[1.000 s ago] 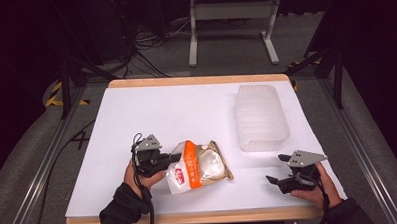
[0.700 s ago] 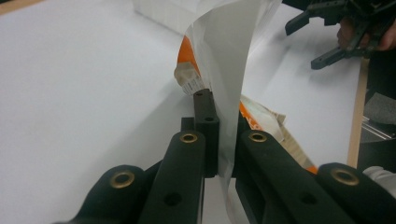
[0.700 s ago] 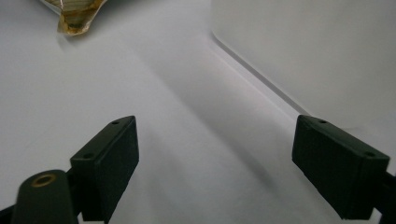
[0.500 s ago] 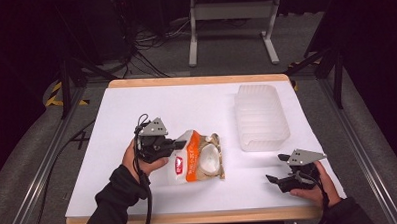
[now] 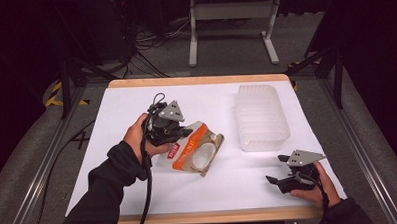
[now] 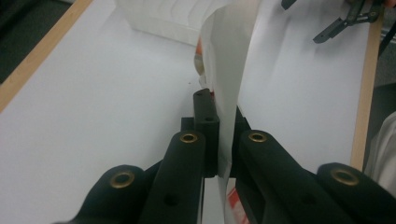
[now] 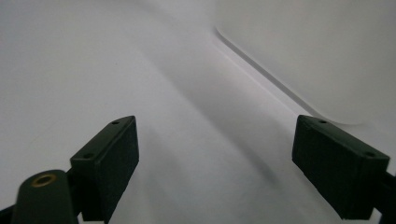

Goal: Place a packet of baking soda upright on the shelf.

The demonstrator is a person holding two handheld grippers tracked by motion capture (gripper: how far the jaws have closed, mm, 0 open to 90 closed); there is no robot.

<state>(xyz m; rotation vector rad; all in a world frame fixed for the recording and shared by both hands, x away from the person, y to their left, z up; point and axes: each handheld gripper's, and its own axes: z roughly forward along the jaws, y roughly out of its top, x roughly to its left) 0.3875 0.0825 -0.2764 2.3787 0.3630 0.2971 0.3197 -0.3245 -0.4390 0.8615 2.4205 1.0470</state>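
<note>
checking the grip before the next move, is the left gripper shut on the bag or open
Shut on the bag. In the left gripper view the left gripper has its jaws pressed together on the bag's white edge, and the high view shows that end raised.

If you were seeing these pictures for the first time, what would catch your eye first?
The orange and white snack bag, left of the table's centre, pinched at its edge by the left hand-held gripper. Next, the translucent plastic container upside down at the right, with the right hand-held gripper open near the front edge.
</note>
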